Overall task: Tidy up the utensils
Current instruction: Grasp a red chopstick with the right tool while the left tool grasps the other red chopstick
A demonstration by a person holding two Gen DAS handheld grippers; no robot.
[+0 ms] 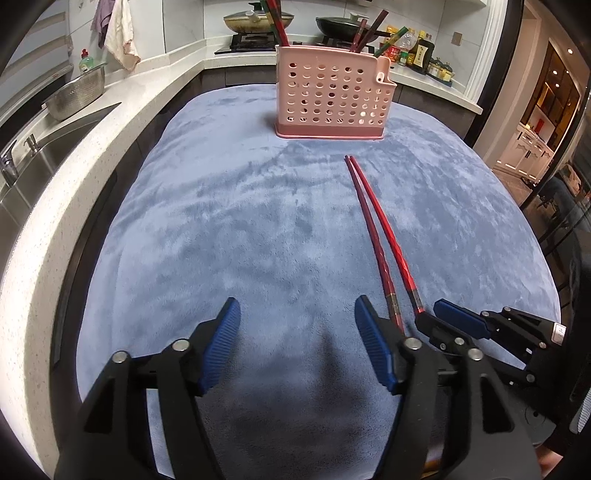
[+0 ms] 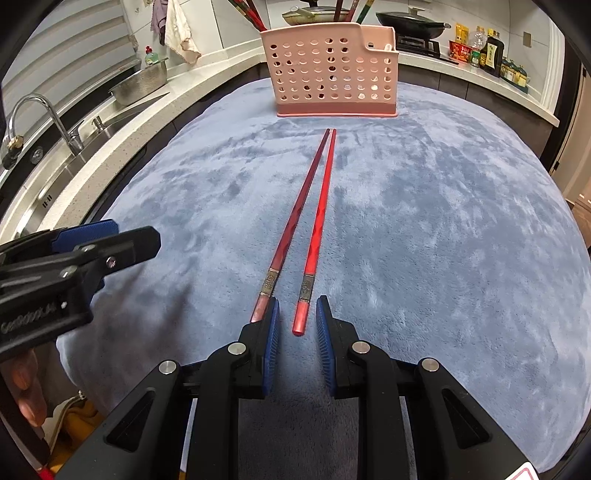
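Two red chopsticks [image 2: 314, 206] lie side by side on the blue cloth [image 2: 443, 221], tips toward the pink perforated holder [image 2: 332, 70], which has several chopsticks standing in it. My right gripper [image 2: 298, 306] sits low at their butt ends, jaws narrowly apart. The right chopstick's end lies between the pads without touching them, and the left chopstick passes outside the left finger. My left gripper [image 1: 297, 310] is open over bare cloth, just left of the chopsticks [image 1: 373, 229]. The holder [image 1: 332, 96] stands beyond, and the right gripper [image 1: 443, 317] shows at the right.
A white counter with a sink and faucet [image 2: 48, 122] and a steel colander [image 1: 74, 94] runs along the left. Pans on a stove [image 1: 258, 20] and bottles [image 1: 417, 51] stand behind the holder. Fingers of a hand [image 2: 26, 387] show at the lower left.
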